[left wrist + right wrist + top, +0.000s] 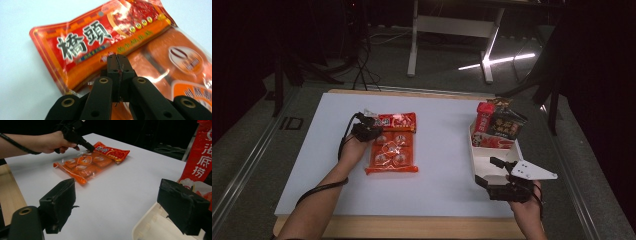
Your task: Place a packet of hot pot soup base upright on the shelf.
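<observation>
An orange and red snack packet [392,145] [82,45] [90,162] lies flat on the white table [437,165], left of centre. My left gripper [371,131] [117,58] [91,148] rests at the packet's left side near its red header. Its jaws are pressed together on the clear film. My right gripper [490,171] [117,192] stands open at the near end of a white tray [484,167] [150,227]. Nothing is between its jaws, and its right jaw hangs over the tray's rim.
The tray's far end holds a red pouch [484,117] [200,157] and a dark packet [507,125], both standing upright. A wooden strip [412,227] runs along the table's near edge. Beyond the table are a dark floor and a desk frame [452,30].
</observation>
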Available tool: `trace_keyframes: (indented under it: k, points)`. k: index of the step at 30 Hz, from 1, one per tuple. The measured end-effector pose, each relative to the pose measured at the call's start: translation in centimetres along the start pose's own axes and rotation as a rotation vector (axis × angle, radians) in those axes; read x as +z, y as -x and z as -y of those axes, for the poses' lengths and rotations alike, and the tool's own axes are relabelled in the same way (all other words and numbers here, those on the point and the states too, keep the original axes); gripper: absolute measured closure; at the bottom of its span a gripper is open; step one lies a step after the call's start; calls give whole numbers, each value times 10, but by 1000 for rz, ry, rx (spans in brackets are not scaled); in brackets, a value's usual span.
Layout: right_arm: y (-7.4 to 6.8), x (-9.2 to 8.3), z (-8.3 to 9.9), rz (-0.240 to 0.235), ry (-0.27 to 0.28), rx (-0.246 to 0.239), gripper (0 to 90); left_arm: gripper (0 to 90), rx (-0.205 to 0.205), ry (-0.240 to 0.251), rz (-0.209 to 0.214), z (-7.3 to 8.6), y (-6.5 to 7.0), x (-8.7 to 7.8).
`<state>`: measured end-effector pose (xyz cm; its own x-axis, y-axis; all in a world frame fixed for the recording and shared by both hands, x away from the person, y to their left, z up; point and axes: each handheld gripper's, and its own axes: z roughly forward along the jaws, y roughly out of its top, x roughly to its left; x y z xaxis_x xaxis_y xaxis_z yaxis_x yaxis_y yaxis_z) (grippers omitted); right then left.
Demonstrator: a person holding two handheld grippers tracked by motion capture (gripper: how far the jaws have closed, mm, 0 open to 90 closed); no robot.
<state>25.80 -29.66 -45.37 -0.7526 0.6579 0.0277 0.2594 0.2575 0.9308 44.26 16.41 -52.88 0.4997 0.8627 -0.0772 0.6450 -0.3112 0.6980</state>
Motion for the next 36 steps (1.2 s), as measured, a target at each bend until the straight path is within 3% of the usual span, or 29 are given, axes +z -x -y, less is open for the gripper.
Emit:
trace_keyframes:
  k: [5, 10, 13, 18, 20, 27, 29, 30, 33, 35, 36]
  points:
    - [1, 2, 1, -7, -2, 4, 150, 900, 86, -44, -46, -13, 5, 16]
    - [-1, 5, 1, -16, -9, 1, 150, 900, 128, -94, -51, -19, 9, 26]
    - [-1, 5, 1, -20, -7, 3, 150, 900, 102, -109, -17, -19, 7, 24]
    - [-1, 6, 1, -22, -8, 5, 151, 900, 110, -118, -14, -17, 11, 22]
    - [-2, 6, 1, -23, -9, 0, 151, 900, 95, -98, -9, -10, 16, 19]
    - [-2, 7, 1, -27, -12, 6, 151, 900, 130, -103, 44, 1, 36, 10]
    - [-2, 7, 1, -27, -11, 5, 151, 900, 130, -103, 44, 1, 36, 10]
    - [-2, 6, 0, -27, -9, 6, 151, 900, 147, -108, 84, 6, 47, 5]
    - [-2, 6, 0, -28, -9, 9, 151, 900, 167, -116, 106, 9, 59, 2]
    - [-2, 7, 0, -28, -9, 9, 151, 900, 167, -116, 106, 9, 59, 2]
    - [-2, 7, 0, -28, -9, 9, 151, 900, 178, -126, 116, 10, 66, 0]
